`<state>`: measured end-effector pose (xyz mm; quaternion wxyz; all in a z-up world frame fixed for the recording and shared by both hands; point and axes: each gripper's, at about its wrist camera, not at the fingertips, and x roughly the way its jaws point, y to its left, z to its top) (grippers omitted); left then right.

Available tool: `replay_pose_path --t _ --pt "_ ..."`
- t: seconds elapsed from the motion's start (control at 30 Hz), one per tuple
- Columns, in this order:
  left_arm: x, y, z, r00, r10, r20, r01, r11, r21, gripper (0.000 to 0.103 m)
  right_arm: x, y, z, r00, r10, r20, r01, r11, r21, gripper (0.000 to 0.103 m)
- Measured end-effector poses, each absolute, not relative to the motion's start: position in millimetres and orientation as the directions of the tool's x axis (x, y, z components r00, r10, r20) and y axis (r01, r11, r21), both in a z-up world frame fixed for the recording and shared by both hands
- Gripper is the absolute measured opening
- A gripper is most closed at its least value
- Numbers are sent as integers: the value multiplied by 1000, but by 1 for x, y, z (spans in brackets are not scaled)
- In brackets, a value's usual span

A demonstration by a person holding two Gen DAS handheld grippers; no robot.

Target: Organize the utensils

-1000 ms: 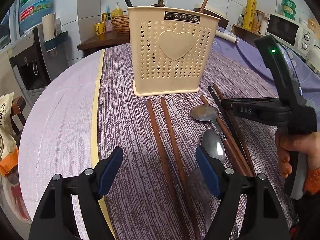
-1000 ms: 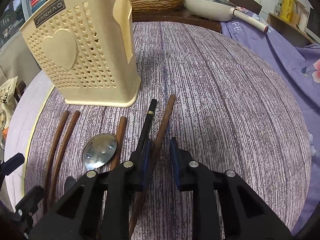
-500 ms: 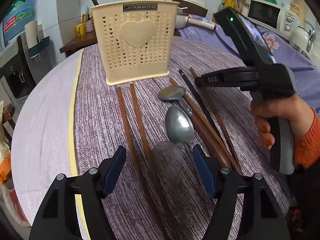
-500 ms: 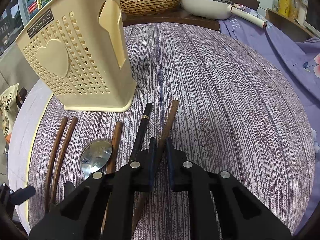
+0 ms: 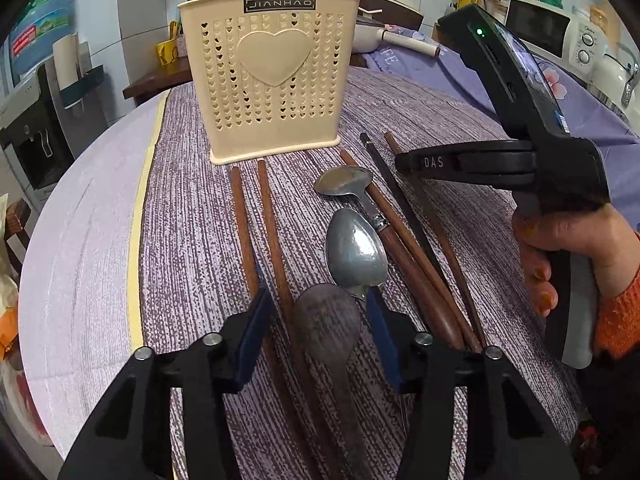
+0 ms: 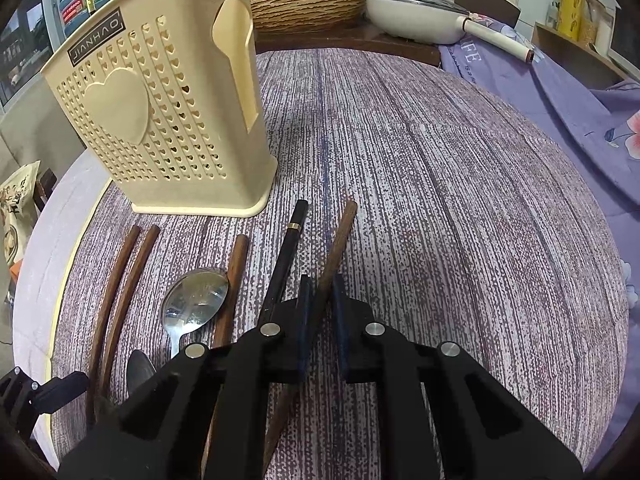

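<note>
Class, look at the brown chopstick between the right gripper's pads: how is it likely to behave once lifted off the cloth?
The brown chopstick looks straight and wooden, so probably stiff and light. The right gripper pinches it away from its far end, so it may droop or pivot.

White pan (image 6: 416,16), wicker basket (image 6: 308,4)

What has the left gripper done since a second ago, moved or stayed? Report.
Yes: the left gripper shifted right relative to the holder, its jaws just closing around the dark spoon, not yet pressing it.
</note>
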<state>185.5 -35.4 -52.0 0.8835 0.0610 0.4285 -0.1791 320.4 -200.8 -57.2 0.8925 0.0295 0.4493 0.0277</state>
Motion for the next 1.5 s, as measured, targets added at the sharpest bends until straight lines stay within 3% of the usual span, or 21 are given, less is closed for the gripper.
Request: replay_pose_path --t 0.33,0.93,1.3,1.5 --pt "185 -39 -55 578 -226 -784 355 935 -8 34 316 -197 -58 602 63 -796 -27 998 58 11" --pt "185 -29 -33 618 -304 -725 353 931 -89 33 311 -211 -48 640 109 -761 -13 991 132 8" --pt "183 -19 5 671 -365 -645 379 917 -125 33 283 -223 -4 734 212 -645 -67 968 241 7" --pt "179 -12 31 703 -391 -594 392 910 -135 33 252 -227 32 793 238 -560 -126 965 230 7"
